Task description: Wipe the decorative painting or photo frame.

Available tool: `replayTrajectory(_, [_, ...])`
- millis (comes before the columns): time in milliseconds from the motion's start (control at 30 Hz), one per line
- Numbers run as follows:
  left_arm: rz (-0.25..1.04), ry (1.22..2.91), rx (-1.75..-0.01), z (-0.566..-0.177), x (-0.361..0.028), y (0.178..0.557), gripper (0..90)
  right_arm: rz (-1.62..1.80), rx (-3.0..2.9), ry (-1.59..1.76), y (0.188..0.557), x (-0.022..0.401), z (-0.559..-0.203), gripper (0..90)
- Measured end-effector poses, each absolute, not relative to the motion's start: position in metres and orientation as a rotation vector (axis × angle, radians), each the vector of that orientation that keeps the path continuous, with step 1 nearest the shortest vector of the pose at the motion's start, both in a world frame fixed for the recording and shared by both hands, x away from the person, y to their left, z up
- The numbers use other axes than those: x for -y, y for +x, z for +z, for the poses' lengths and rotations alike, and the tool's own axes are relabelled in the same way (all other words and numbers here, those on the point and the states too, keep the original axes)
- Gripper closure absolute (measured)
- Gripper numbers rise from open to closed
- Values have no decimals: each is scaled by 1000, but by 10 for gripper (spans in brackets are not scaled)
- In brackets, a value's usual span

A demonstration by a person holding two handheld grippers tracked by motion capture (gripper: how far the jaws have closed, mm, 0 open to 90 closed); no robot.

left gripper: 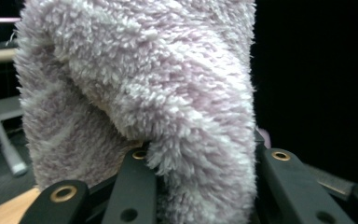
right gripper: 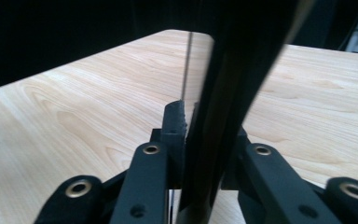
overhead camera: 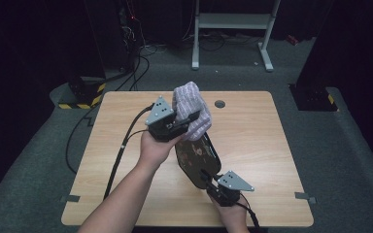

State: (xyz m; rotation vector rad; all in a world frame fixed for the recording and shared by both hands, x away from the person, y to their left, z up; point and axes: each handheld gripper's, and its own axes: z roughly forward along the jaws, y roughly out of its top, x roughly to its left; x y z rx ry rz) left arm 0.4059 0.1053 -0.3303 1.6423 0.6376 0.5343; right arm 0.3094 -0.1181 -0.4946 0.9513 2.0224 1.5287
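Left tongs (overhead camera: 187, 121) pinching fluffy lilac towel (overhead camera: 190, 109), lifting it. Right tongs (overhead camera: 209, 180) clamping the dark tray's (overhead camera: 196, 158) near edge, tilting it off the tabletop (overhead camera: 262, 145). Thin-rim grip could slip, dropping the tray.

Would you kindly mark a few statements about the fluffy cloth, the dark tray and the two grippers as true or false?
1. The left gripper is shut on the fluffy pale lilac cloth. True.
2. The cloth lies flat on the light wooden table. False: it is held above it.
3. The right gripper clamps the dark patterned oval tray by its edge. True.
4. The tray lies flat on the table. False: it is tilted up.
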Motion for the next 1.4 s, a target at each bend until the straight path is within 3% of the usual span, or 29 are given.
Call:
replayTrajectory(667, [468,1675,-875,-413,-152,436,710,1545,-2024,968,312,119,-495,789])
replayTrajectory(1167, [483,1587,-749,-363,-148,409,711,1543,-2036,966,311,117,-495,797])
replayTrajectory(1400, [500,1585,-629,-342,-129,389,711,1546,-2032,975,313,117,-495,795])
